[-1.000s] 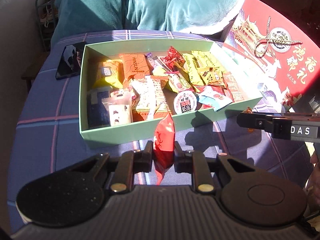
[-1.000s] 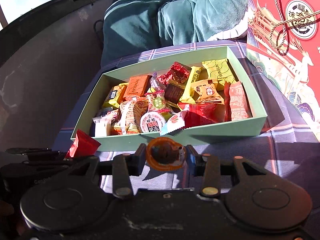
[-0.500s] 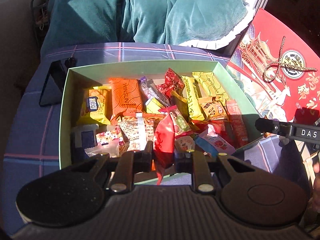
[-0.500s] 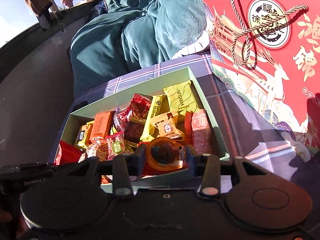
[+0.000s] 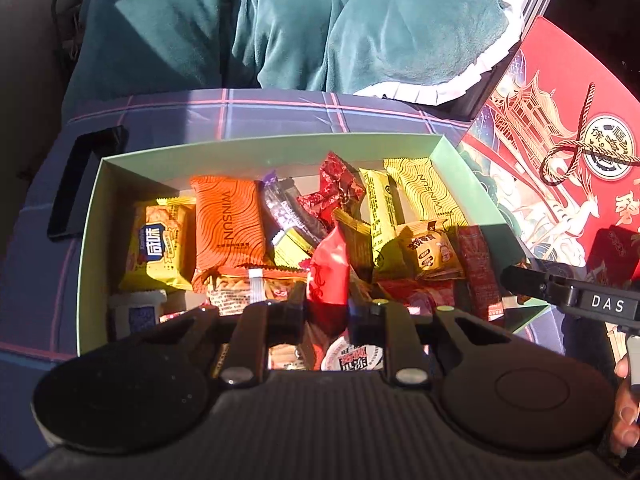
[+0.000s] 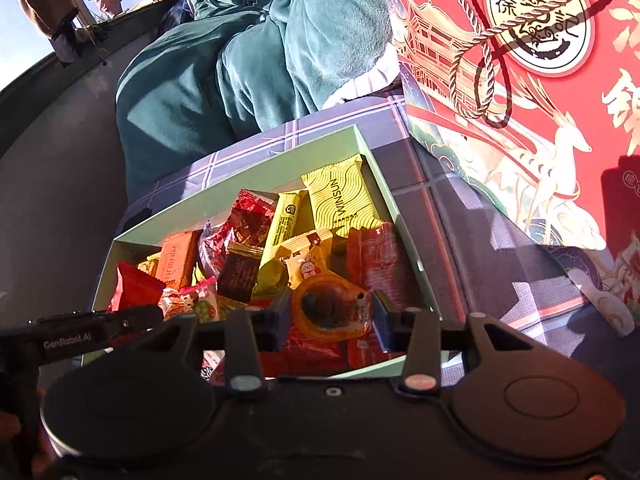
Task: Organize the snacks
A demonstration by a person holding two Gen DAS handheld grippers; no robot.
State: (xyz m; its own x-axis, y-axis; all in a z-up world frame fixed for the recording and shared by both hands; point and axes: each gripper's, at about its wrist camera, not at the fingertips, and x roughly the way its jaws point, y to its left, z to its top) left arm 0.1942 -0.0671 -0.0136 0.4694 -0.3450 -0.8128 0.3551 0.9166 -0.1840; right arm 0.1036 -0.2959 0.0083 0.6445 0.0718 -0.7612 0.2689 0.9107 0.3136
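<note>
In the left wrist view, the left gripper (image 5: 327, 312) is seen nearest, its jaws clenched on a red snack packet (image 5: 328, 276) that is pinched at its lower part and stands upright between the pads. The packet is held above the near half of the green box (image 5: 260, 152), over the snacks already lying there. Just below the gripper, a round jelly cup (image 5: 352, 358) is partly visible in the near part of the box.

In the right wrist view, the right gripper (image 6: 331, 316) is closed on an orange-rimmed clear snack cup (image 6: 330, 308) with a dark filling, gripped at both sides by the blue pads. The cup is held over the near right part of the box, above a red wrapped strip (image 6: 374, 264).

At the right edge of the left view, the tip of the right gripper is seen over the box's right wall; at the left of the right view, the left gripper's tip with the red packet is seen.

Farther in, an orange packet (image 5: 228, 220), a yellow cracker packet (image 5: 160, 244) to its left and a yellow wavy-lined packet (image 5: 430, 192) on the right are seen. A dark phone (image 5: 86, 180) lies left of the box on the checked cloth (image 5: 280, 114). A red gift box lid (image 5: 580, 140) lies to the right, and teal plush fabric (image 5: 320, 28) is farthest.
</note>
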